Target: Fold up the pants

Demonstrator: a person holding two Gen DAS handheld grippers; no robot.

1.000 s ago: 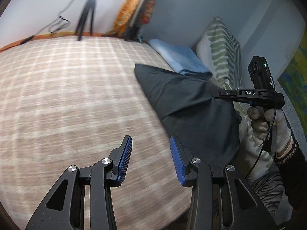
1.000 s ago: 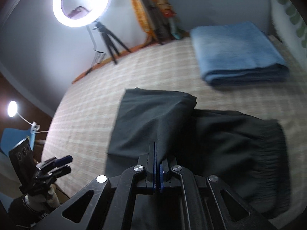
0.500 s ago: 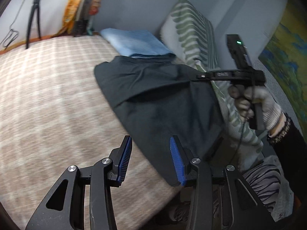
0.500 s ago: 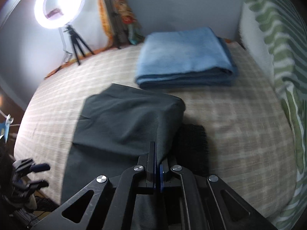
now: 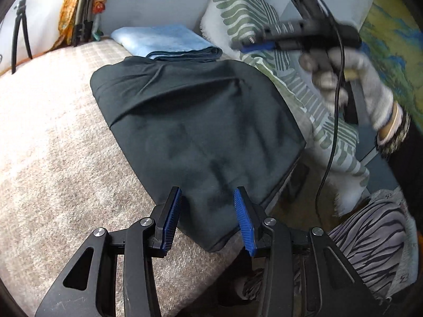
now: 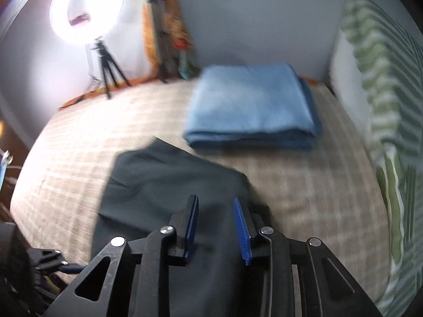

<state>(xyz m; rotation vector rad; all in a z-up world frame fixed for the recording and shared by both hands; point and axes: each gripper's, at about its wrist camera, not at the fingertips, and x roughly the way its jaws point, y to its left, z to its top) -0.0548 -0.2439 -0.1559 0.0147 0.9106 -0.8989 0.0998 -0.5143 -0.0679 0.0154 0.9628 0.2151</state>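
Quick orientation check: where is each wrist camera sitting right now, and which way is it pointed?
Left wrist: on the left gripper, open, low at the bed's near edge, looking along the dark pants toward the leaf-print pillow; the gloved right hand shows.
Right wrist: on the right gripper, open above the pants, facing the ring light and far wall; the left gripper shows at the lower-left edge.
Shared: pants, folded blue towel, pillow, plaid bedcover.
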